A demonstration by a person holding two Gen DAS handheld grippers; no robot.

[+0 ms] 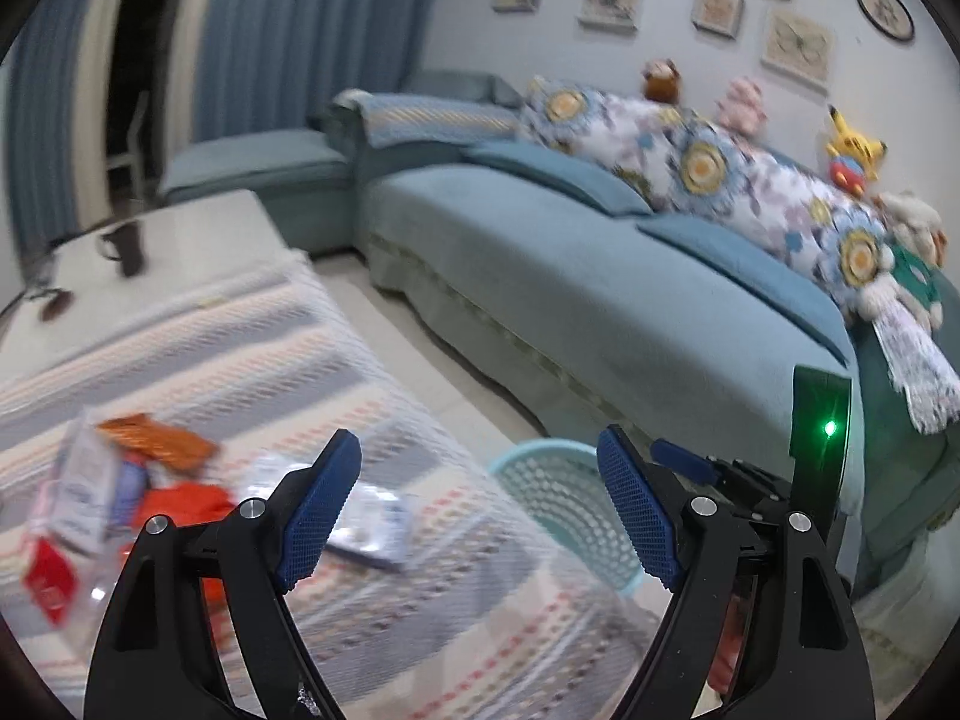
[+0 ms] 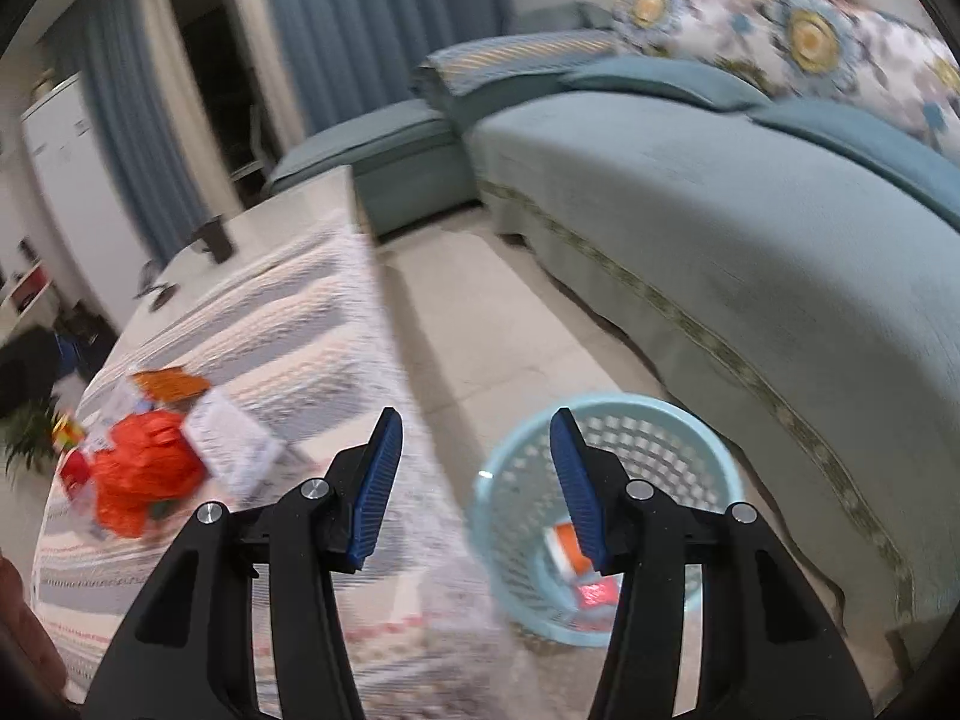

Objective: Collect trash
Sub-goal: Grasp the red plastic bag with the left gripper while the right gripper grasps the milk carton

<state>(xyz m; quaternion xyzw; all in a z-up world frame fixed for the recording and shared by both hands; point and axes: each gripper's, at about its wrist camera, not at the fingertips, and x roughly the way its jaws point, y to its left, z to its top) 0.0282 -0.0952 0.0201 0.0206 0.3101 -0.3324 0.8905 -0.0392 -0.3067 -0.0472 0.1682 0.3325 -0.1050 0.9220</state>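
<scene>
Trash [image 2: 150, 468] lies left of my right gripper [image 2: 474, 480]; both grippers spread, empty. Blur risks a misjudged reach beside the basket [image 2: 708, 450].

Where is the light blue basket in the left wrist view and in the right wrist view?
Left wrist: light blue basket low centre, partly behind the right finger.
Right wrist: basket lower right of centre, on the floor, trash inside.
Shared landmark: the teal sofa behind it.

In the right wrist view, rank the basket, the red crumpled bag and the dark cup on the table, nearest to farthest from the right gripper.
From the right gripper:
1. Basket, just right, on the floor.
2. Red crumpled bag, left, on the table.
3. Dark cup, far end of the table.
</scene>
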